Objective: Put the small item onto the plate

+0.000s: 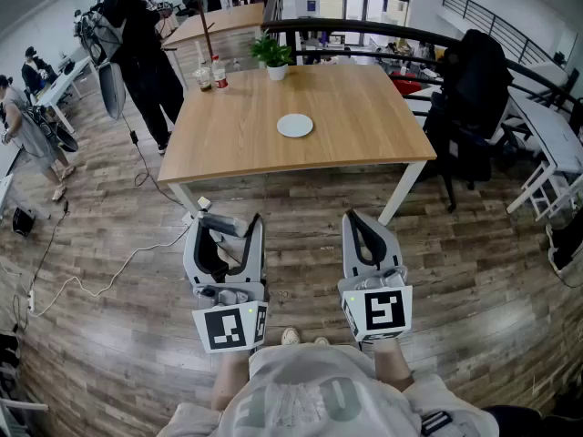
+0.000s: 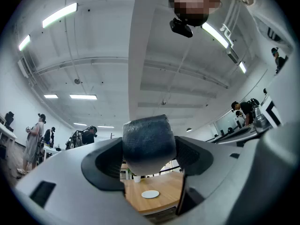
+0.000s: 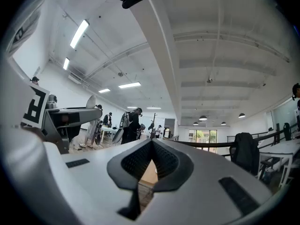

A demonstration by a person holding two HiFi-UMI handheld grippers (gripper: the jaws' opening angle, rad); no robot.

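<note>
A small white plate [image 1: 294, 126] lies near the middle of a wooden table [image 1: 364, 144], well ahead of me. The same plate [image 2: 150, 194] shows small between the jaws in the left gripper view. Both grippers hang close to my body, over the wood floor and short of the table. My left gripper [image 1: 228, 228] is shut on the small item [image 2: 149, 143], a dark grey, rough-skinned rounded lump that fills the gap between the jaws. My right gripper [image 1: 363, 220] is shut with nothing in it, and its tips meet in the right gripper view [image 3: 152, 147].
A potted plant [image 1: 273, 57] and drink bottles [image 1: 211, 76] stand at the table's far edge. At the table's right is a black chair draped with dark clothing [image 1: 474, 98]. A person with a backpack [image 1: 137, 44] stands at the far left corner. A white cable [image 1: 109, 276] trails over the floor.
</note>
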